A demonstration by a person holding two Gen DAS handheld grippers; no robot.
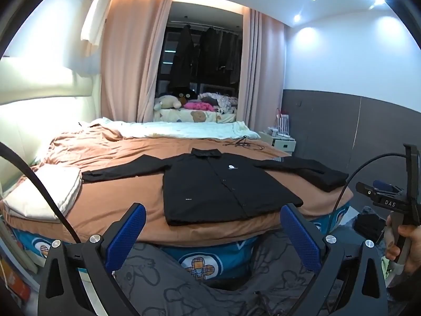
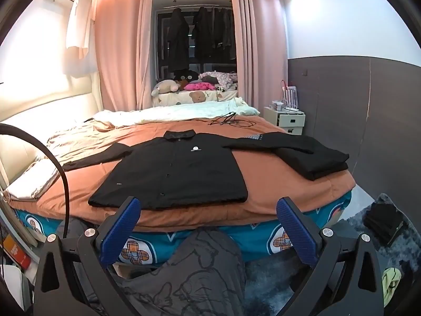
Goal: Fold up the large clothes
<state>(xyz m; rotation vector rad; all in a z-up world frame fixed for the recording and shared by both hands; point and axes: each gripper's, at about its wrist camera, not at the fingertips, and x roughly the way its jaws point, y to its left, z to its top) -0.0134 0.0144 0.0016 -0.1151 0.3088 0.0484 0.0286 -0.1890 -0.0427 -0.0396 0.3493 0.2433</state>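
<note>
Black collared shirt (image 1: 226, 184) lies flat, sleeves spread, on rust-brown bedspread (image 1: 118, 197) ahead of both tongs. Left tongs (image 1: 213, 226) and right tongs (image 2: 208, 221) gape wide, blue ribbed pads (image 2: 121, 231) empty.

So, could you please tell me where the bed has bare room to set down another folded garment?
Free: the brown sheet between the spread black button-up shirt and the folded black pile, and between shirt and white folded blanket. Crowded: the far side, with black cable and pale rumpled quilt.
</note>
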